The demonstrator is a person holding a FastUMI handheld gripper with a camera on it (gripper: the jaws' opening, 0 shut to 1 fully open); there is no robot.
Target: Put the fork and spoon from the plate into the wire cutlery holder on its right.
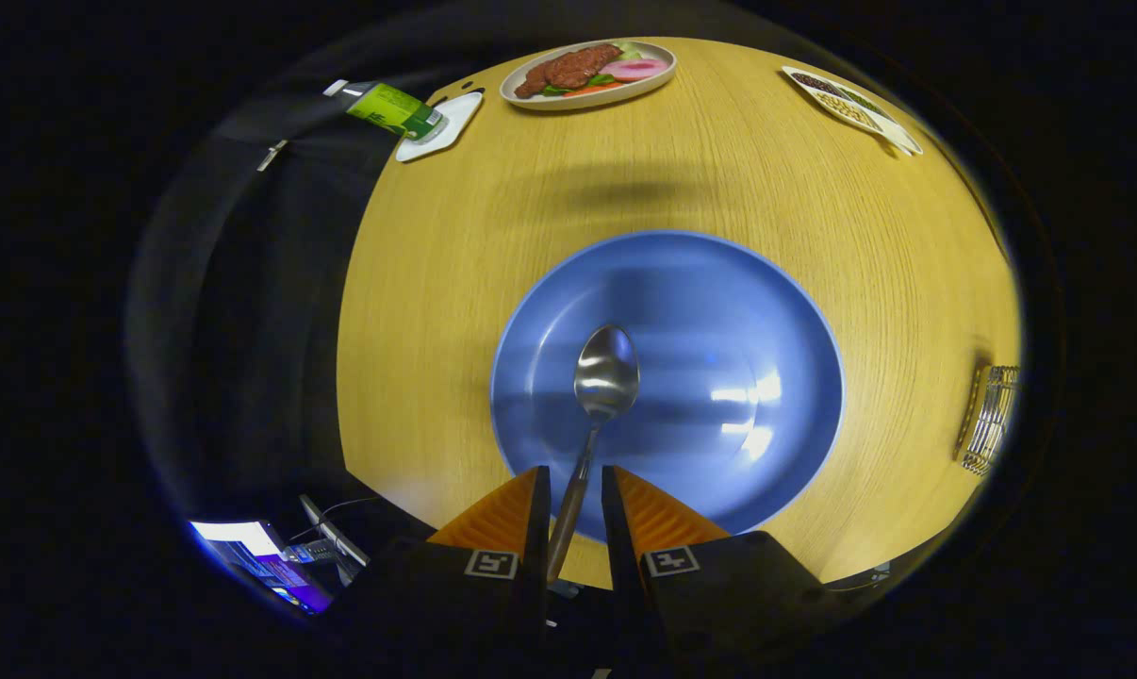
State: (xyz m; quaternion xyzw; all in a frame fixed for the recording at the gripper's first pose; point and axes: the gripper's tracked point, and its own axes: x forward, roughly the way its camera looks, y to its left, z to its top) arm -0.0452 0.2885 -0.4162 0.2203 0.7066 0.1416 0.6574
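Tool (pixel 575 490) fingers nearly together around spoon (pixel 606 372) handle; contact unclear, over blue plate (pixel 795 311).

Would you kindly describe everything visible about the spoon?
The spoon looks like shiny metal, with an oval bowl facing up and a thin neck widening into a duller handle. It points away from the gripper, bowl over the blue plate, handle running back between the jaws, which stand close on either side; contact is unclear.
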